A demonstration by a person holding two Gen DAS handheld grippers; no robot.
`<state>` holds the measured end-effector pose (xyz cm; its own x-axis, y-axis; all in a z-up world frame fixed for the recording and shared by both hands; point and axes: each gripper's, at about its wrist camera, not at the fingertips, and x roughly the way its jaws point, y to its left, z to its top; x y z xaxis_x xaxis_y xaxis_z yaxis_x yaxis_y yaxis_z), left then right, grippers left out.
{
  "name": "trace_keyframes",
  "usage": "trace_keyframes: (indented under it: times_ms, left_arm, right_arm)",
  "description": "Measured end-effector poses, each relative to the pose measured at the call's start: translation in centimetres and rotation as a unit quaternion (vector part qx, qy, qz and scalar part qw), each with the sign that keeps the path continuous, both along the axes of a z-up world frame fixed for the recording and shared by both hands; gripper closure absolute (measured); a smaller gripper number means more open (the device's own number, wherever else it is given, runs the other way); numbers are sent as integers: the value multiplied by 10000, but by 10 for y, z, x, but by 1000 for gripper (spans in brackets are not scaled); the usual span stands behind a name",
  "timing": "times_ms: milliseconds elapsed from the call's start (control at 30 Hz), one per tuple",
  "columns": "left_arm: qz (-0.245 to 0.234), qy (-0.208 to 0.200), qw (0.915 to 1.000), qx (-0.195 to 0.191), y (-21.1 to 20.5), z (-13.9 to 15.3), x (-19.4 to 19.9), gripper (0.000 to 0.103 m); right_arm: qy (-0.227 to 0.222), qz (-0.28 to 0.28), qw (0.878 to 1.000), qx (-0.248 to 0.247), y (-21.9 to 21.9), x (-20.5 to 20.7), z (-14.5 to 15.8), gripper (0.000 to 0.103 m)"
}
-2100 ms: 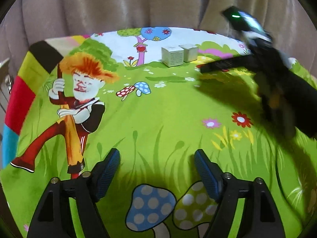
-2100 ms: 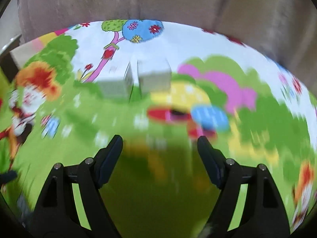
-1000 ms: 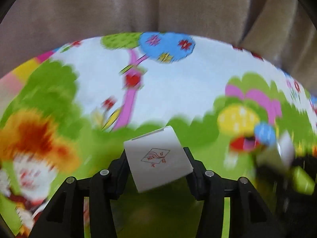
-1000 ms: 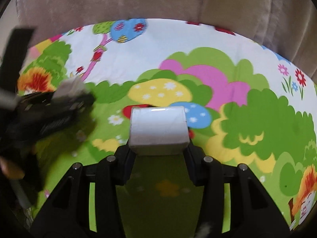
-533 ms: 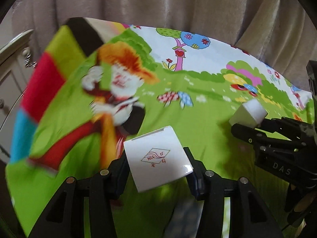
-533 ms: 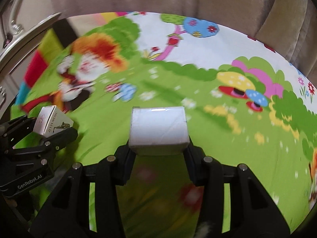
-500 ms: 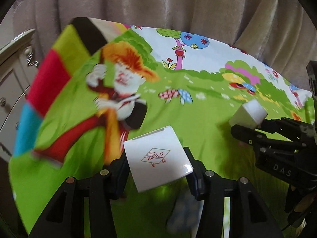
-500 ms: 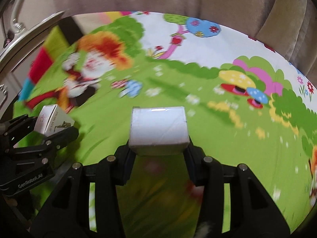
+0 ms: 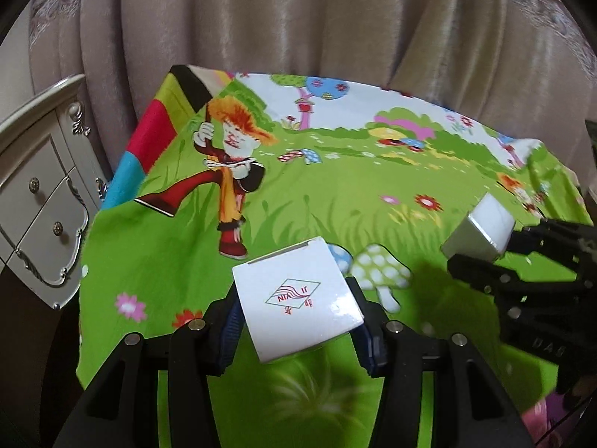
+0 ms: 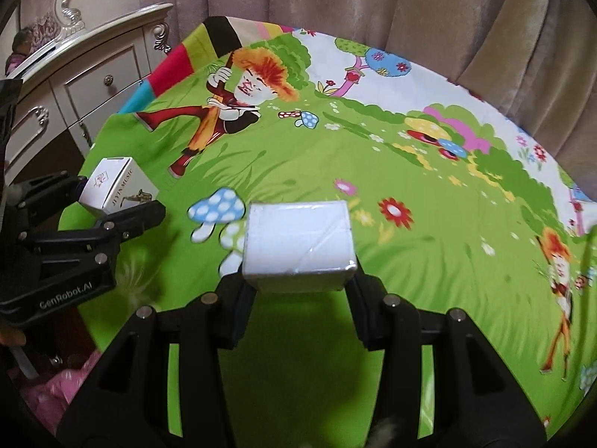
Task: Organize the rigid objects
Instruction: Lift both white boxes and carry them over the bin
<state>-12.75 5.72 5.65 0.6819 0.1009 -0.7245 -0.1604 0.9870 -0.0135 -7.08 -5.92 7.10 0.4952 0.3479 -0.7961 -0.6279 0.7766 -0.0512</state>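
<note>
My left gripper (image 9: pixel 296 330) is shut on a white box with a red diamond logo (image 9: pixel 294 298), held tilted above the green cartoon cloth (image 9: pixel 317 201). In the right wrist view that same logo box (image 10: pixel 119 186) shows at the left, clamped in the left gripper (image 10: pixel 112 205). My right gripper (image 10: pixel 298 306) is shut on a plain white box wrapped in clear film (image 10: pixel 298 242). The plain box (image 9: pixel 481 229) appears at the right of the left wrist view, pinched in the right gripper (image 9: pixel 481 250). Both boxes hang over the near part of the cloth.
The cloth (image 10: pixel 373 171) covers a table backed by beige curtains (image 9: pixel 298 18). A white carved dresser (image 10: pixel 74 74) with drawers stands off the table's left side, also seen as the dresser (image 9: pixel 37 194) in the left wrist view. Pink fabric (image 10: pixel 59 392) lies below the near left edge.
Both grippers have pulled back from the far side of the cloth toward its near edge and risen, each still carrying its box. More of the table and the dresser now show.
</note>
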Motion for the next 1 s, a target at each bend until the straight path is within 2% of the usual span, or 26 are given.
trace_keyframes:
  times_ms: [233, 500, 1000]
  left_arm:
    - [-477, -62, 9985, 276, -34, 13, -26, 52]
    - [-1153, -130, 9918, 546, -87, 23, -43, 52]
    - [-2252, -243, 9697, 913, -185, 44, -59, 52]
  right_arm:
    - [-216, -147, 9996, -50, -40, -35, 26, 54]
    - [-147, -527, 9985, 65, -104, -77, 34, 54]
    - [-597, -1444, 9874, 251, -210, -130, 69, 54]
